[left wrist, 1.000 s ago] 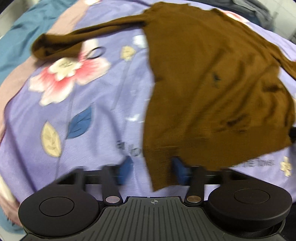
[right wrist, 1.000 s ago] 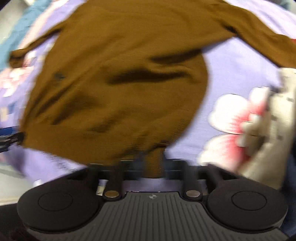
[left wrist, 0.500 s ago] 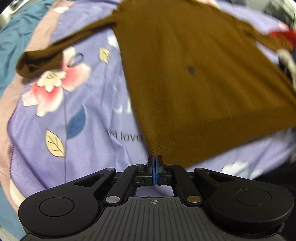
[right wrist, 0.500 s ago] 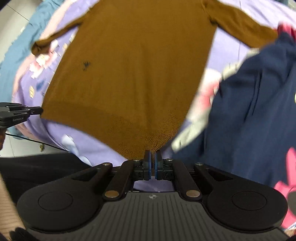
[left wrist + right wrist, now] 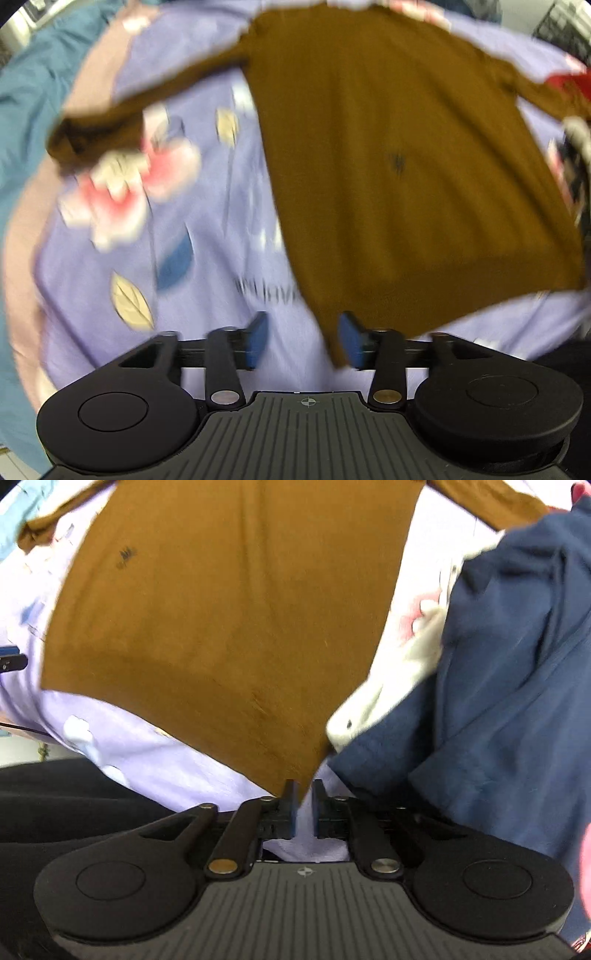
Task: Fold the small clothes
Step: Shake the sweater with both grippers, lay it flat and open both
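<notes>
Both hem corners of brown sweater point(image 5: 399, 177) at frame bottoms, body running to upper frame: left gripper point(image 5: 303, 341) opening wide, right gripper point(image 5: 303, 806) parting, corners unpinched.

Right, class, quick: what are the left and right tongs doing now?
Left tongs: opening wide, pads clear of the brown sweater; its hem corner lies between them.
Right tongs: opening, slight gap, sweater corner between the pads, not pinched.

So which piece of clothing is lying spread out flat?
The brown sweater, spread flat on the flowery sheet with sleeves out. The navy garment beside it is crumpled in a heap.
</notes>
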`<action>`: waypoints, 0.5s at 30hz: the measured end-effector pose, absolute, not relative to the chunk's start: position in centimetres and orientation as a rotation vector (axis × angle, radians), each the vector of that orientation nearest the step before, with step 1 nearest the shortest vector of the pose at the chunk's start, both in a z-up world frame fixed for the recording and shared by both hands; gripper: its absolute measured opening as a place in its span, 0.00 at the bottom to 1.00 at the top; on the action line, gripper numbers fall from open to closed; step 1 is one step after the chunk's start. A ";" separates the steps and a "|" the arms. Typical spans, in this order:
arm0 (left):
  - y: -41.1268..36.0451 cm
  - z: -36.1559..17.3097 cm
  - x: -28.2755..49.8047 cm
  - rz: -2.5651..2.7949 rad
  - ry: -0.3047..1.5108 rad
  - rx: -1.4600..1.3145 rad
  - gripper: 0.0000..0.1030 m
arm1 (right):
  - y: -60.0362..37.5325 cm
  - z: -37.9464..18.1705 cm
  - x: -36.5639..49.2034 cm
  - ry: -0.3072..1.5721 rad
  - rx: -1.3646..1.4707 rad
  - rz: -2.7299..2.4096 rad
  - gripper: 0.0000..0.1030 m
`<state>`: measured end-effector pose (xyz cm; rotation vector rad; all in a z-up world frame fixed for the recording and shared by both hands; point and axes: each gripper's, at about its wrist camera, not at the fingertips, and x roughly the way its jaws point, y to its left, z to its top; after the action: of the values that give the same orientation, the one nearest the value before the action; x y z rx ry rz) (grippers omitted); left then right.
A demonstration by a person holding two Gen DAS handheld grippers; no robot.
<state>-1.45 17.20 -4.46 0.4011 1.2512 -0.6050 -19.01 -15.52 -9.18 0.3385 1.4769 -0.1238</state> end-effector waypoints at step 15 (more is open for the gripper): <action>-2.8 21.9 8.6 -1.095 0.549 0.472 1.00 | -35.7 16.9 -5.5 0.569 0.721 -0.218 0.62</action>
<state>8.62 -2.83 21.90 0.4722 0.5487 -1.0952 -5.49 -35.68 16.89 0.7206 0.5691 -0.2184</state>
